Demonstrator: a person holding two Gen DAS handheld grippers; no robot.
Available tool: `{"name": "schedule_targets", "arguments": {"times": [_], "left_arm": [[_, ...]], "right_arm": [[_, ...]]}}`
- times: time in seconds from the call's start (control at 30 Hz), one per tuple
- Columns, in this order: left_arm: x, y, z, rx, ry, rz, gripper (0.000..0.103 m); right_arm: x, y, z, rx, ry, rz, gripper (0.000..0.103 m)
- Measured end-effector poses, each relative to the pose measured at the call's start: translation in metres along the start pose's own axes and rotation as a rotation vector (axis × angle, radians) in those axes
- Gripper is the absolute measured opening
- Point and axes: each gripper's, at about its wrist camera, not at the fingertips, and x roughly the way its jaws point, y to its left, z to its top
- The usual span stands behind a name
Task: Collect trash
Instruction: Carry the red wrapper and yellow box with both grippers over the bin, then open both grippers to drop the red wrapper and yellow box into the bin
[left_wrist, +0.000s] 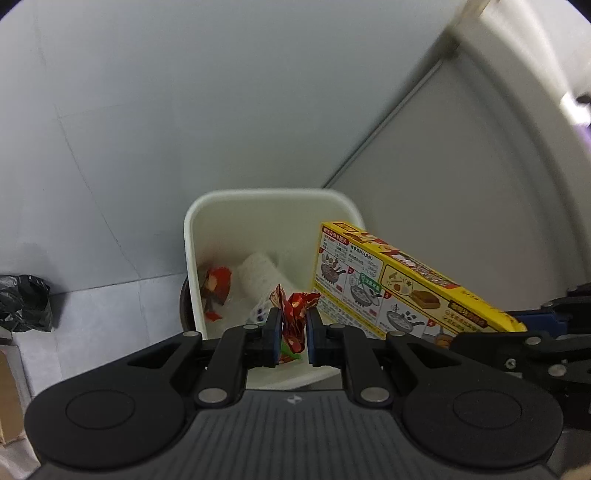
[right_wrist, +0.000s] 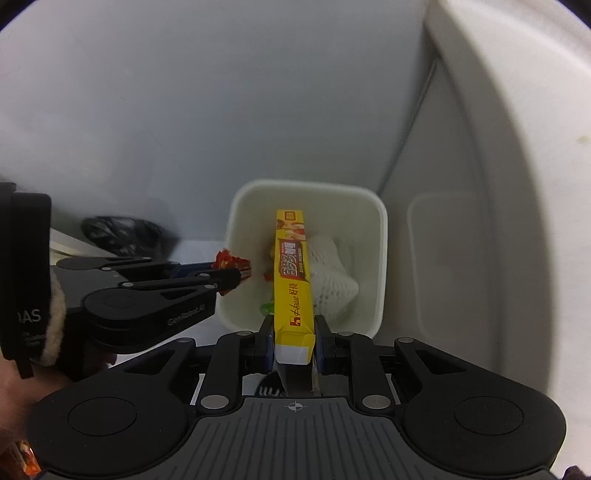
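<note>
Grey wall corner, white bin holding earlier trash: my left gripper clamps a red wrapper, my right gripper clamps a yellow curry box, both unreleased.

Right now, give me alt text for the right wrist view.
The right tongs grip a yellow box over a white bin with trash inside. At left, the left tongs hold a red wrapper at the bin's edge.
</note>
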Motion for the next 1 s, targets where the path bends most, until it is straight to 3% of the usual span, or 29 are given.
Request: {"name": "schedule_targets", "arguments": {"times": [0.23,0.43,0.63,0.77,0.87,0.97,1.0], "left_arm": [[0.051,0.015,0.0,0.04,0.09,0.045,0.014],[0.064,0.022,-0.002,0.047,0.114,0.072,0.019],[0.064,0.023,-0.001,0.056,0.118,0.089,0.03],[0.06,0.026,0.001,0.044,0.117,0.079,0.042],[0.061,0.024,0.002,0.055,0.121,0.076,0.05],[0.063,0.024,0.002,0.057,0.127,0.078,0.055],[0.063,0.024,0.002,0.053,0.129,0.076,0.057]], "right_arm": [[0.055,0.005,0.018,0.022,0.09,-0.005,0.019],[0.094,0.002,0.029,0.035,0.142,-0.007,0.019],[0.105,-0.009,0.034,0.07,0.166,0.004,0.019],[0.112,-0.01,0.037,0.069,0.17,0.019,0.021],[0.111,-0.011,0.036,0.109,0.171,0.061,0.026],[0.109,-0.017,0.036,0.167,0.168,0.068,0.049],[0.107,-0.018,0.035,0.175,0.165,0.067,0.052]]}}
